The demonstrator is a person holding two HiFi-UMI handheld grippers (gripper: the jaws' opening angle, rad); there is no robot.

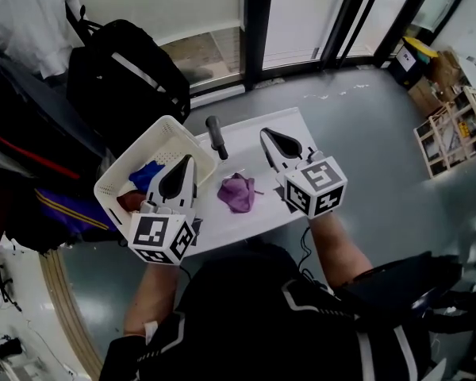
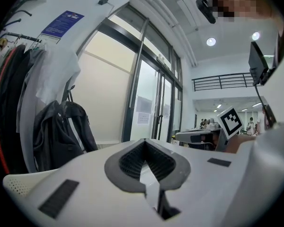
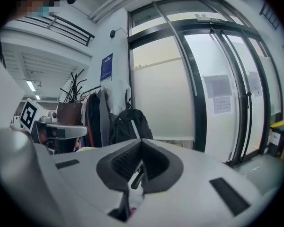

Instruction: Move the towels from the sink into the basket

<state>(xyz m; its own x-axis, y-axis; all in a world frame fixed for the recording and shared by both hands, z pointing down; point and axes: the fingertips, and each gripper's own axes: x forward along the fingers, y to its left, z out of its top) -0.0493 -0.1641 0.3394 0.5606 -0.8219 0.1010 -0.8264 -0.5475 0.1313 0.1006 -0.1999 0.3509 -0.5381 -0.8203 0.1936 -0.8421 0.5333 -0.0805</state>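
While the left gripper (image 1: 188, 159) and right gripper (image 1: 264, 132) hover, a towel (image 1: 237, 193) lies between.

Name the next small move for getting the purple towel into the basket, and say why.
Probably open the right gripper and dip it toward the purple towel: the towel lies alone on the white surface, the basket already holds other towels, and this gripper's jaws are shut on nothing.

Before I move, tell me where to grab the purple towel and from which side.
Pinch the bunched-up middle of the purple towel, coming from straight above. It lies crumpled in a soft heap on the white surface, so its raised folds probably give the claw something to close on. The right claw is shut, so open it first.
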